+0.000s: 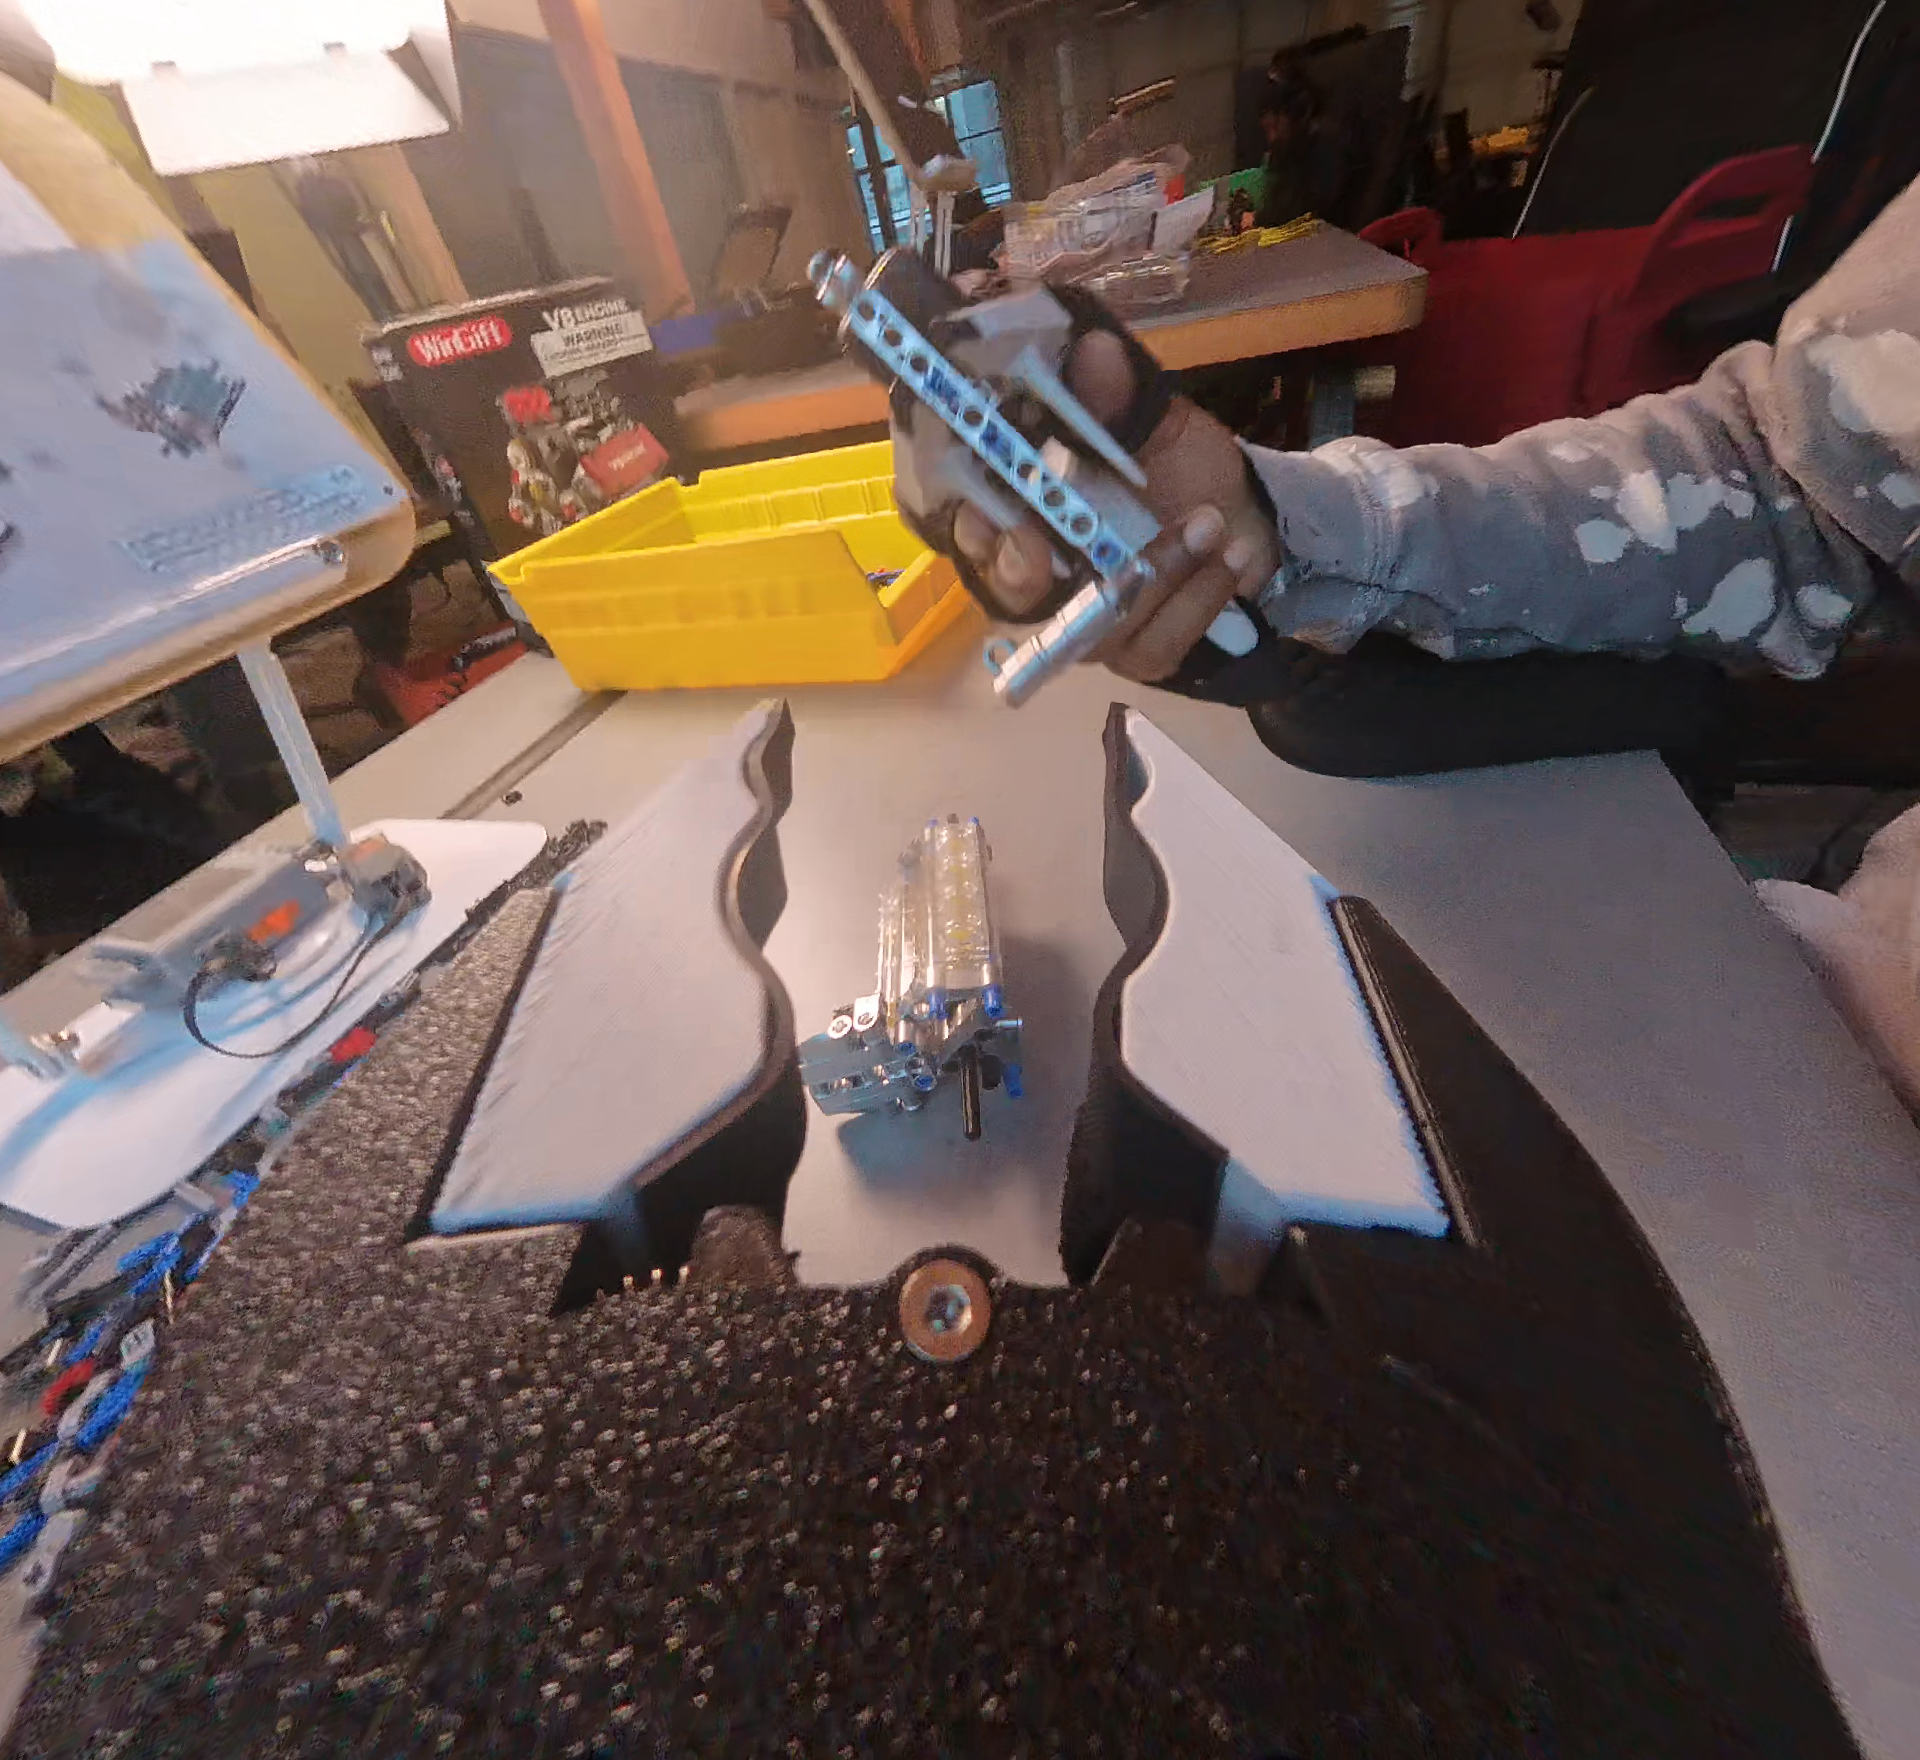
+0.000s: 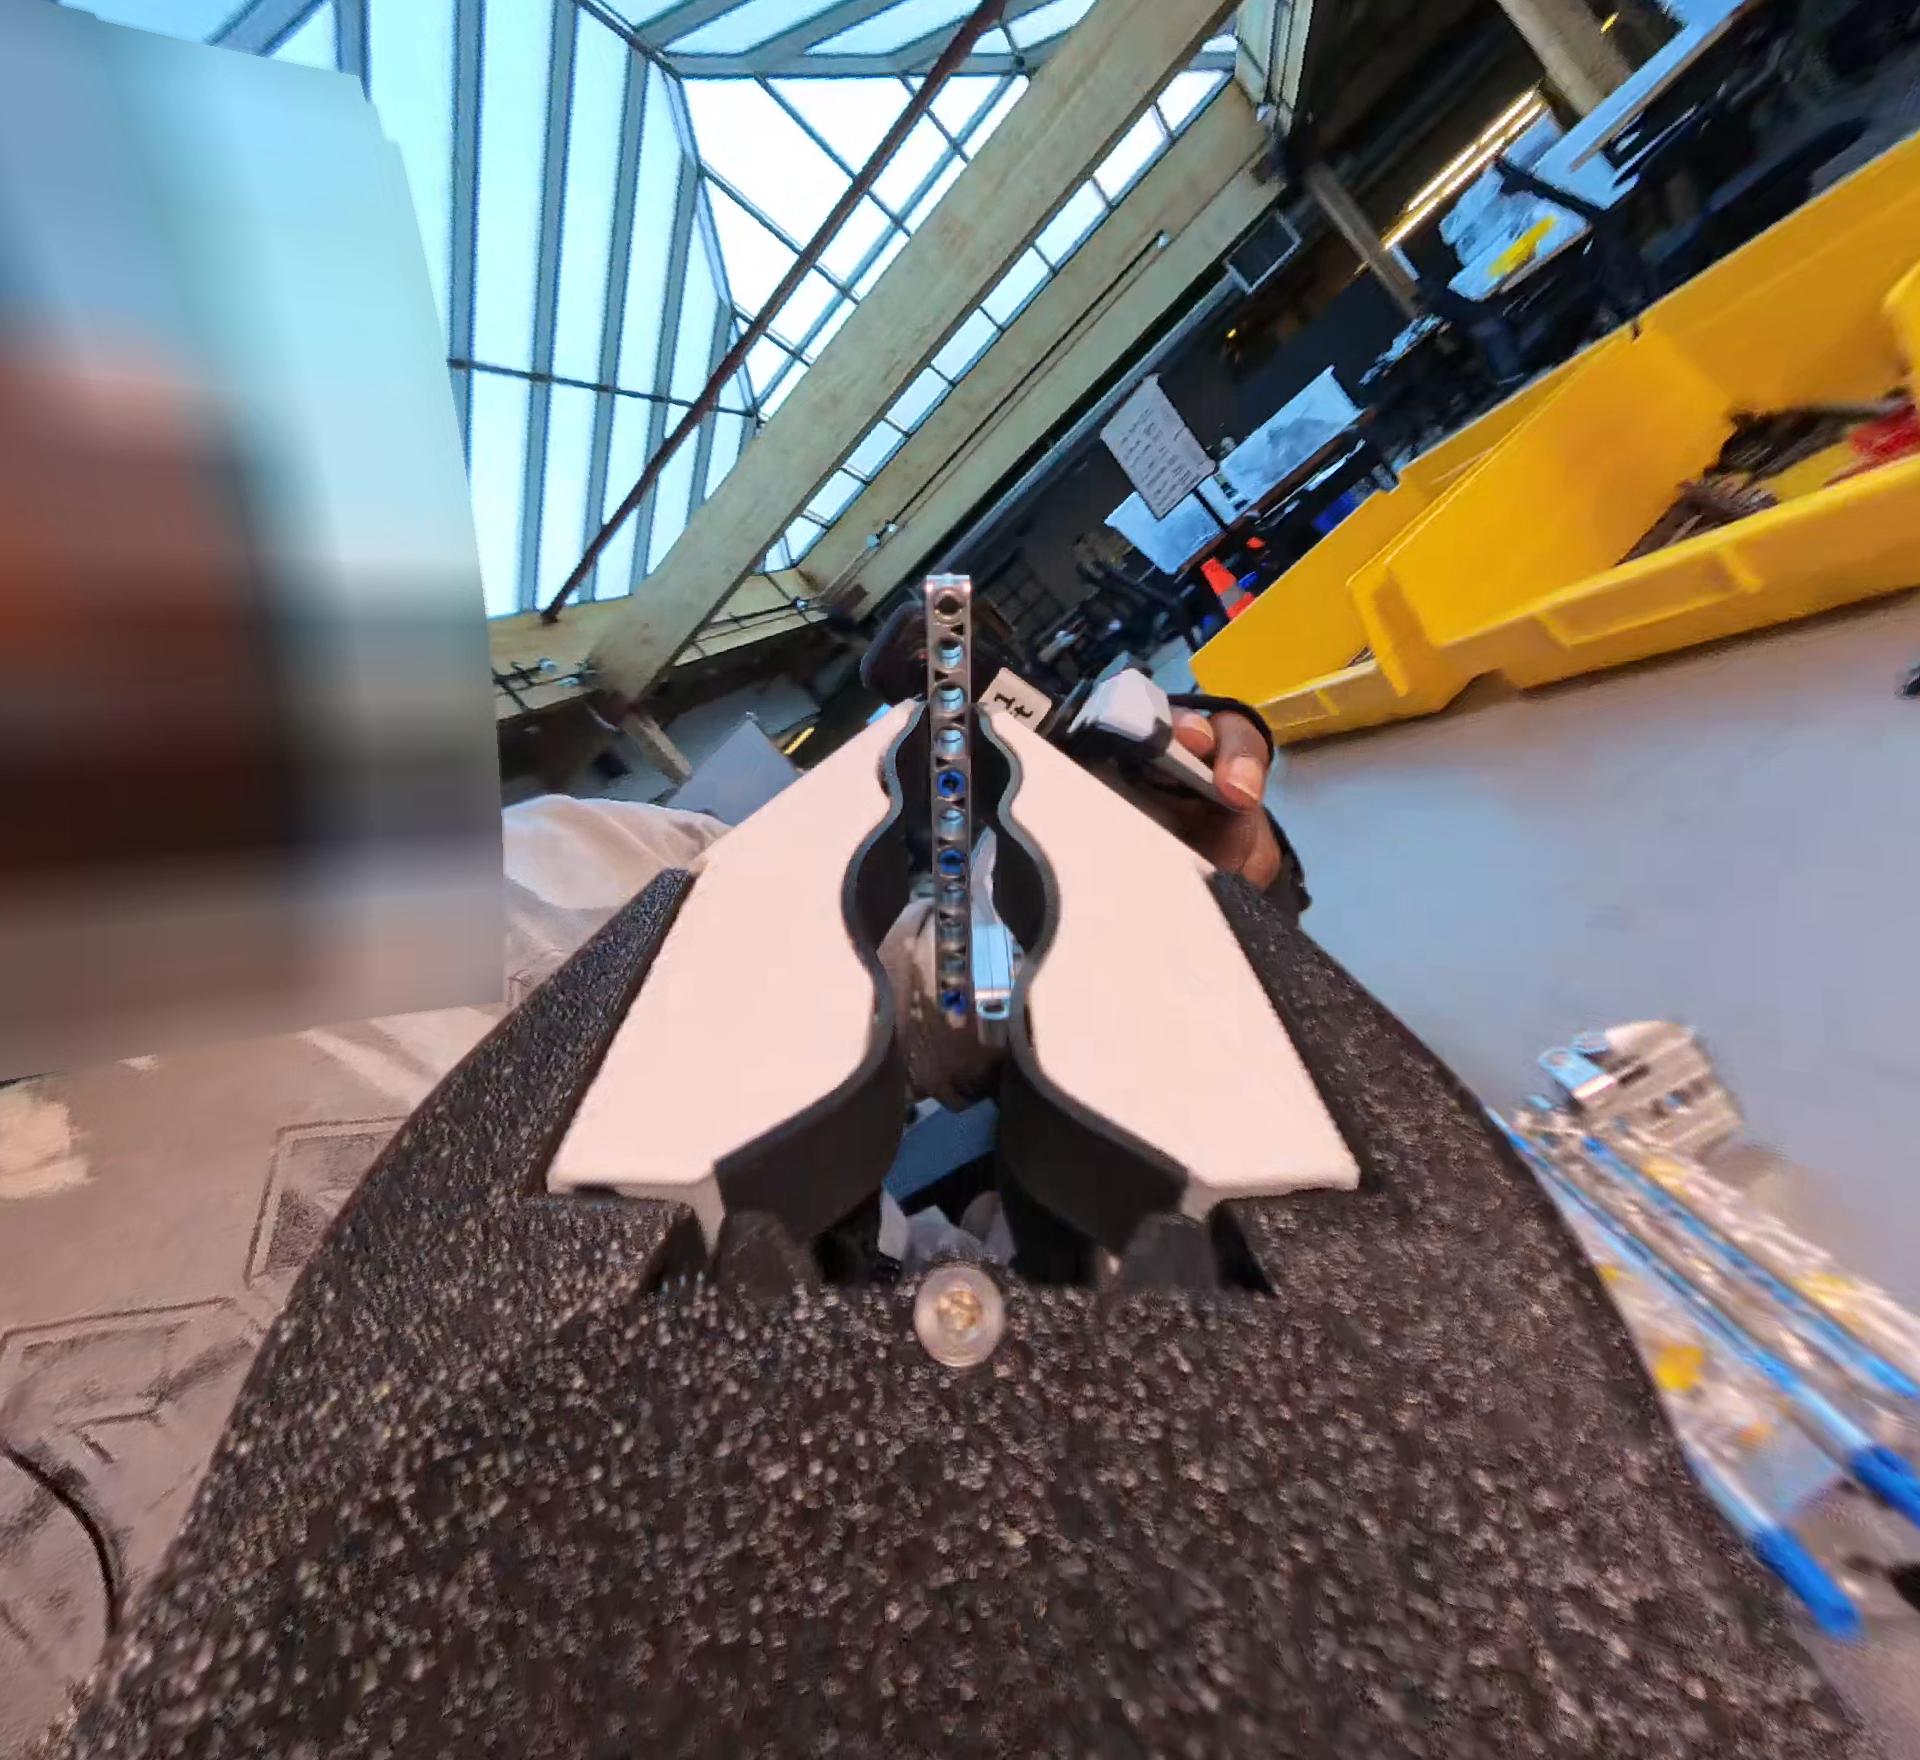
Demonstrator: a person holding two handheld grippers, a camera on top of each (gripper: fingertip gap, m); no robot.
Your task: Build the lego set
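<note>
My left gripper [image 1: 948, 723] is open wide and low over the grey table [image 1: 1455, 931]. A small brick assembly [image 1: 935, 962] of clear, grey and blue parts lies on the table between its fingers, apart from both. My right gripper [image 2: 951, 718] is shut on a long grey beam [image 2: 948, 630] with holes and blue pins, which sticks out past its fingertips. In the left wrist view a hand [image 1: 1174, 505] holds that gripper [image 1: 935, 328] with the beam [image 1: 987, 422] in the air beyond my left fingers. The assembly shows blurred in the right wrist view [image 2: 1714, 1295].
A yellow bin [image 1: 727, 567] stands on the table behind, also in the right wrist view [image 2: 1558, 588]. A black printed box [image 1: 530, 401] stands behind it. At left a stand holds a booklet [image 1: 156, 463] over a white base [image 1: 436, 879]. Loose small pieces [image 1: 104, 1347] lie at left. My right fingertips sit around 7 cm from my left ones.
</note>
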